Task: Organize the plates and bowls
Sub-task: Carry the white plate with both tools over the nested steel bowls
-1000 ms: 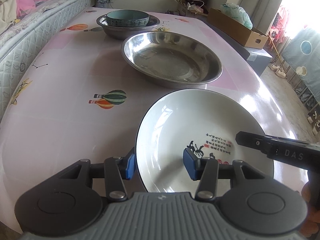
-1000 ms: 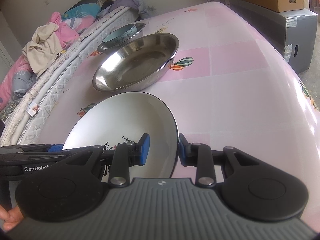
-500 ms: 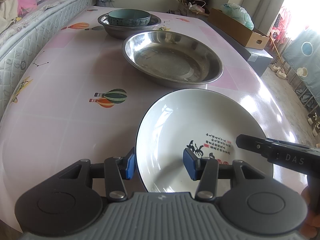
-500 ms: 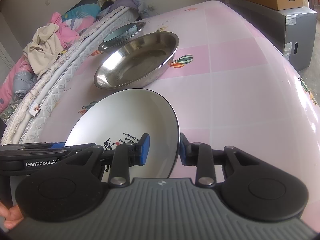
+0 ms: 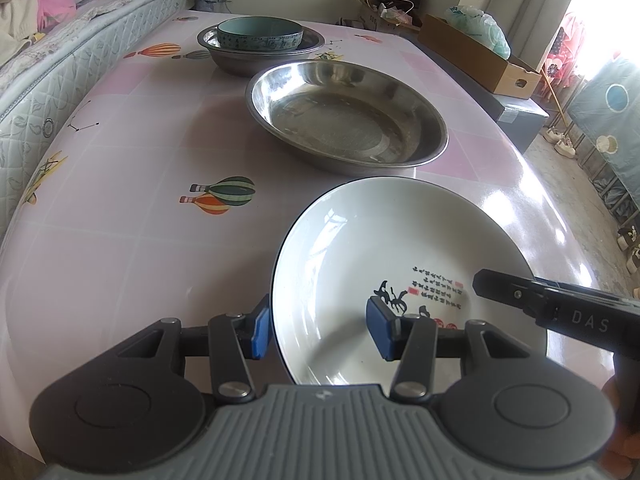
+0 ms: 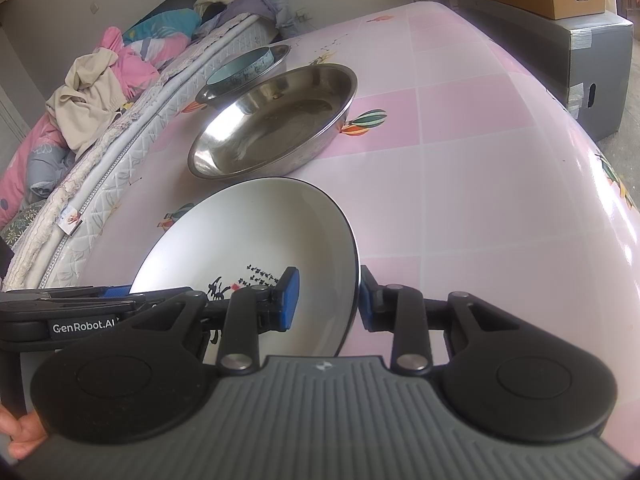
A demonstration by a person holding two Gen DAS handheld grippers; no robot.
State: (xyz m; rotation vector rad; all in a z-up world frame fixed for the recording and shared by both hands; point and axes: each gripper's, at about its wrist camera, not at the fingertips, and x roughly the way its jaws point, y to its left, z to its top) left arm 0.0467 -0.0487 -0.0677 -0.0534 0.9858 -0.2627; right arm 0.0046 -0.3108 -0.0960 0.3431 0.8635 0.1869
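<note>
A white plate with black calligraphy is held above the pink table, tilted; it also shows in the right wrist view. My left gripper straddles its left rim, jaws wide with one pad outside and one inside. My right gripper is shut on its right rim. Beyond lies a large steel dish, also in the right wrist view. Farther back a teal bowl sits inside a smaller steel bowl.
A quilted mattress with heaped clothes borders the table's left side. A cardboard box on a grey cabinet stands beyond the right edge. The table curves down on the right.
Both grippers and the plate have risen slightly and moved toward the large steel dish. The grips look unchanged.
</note>
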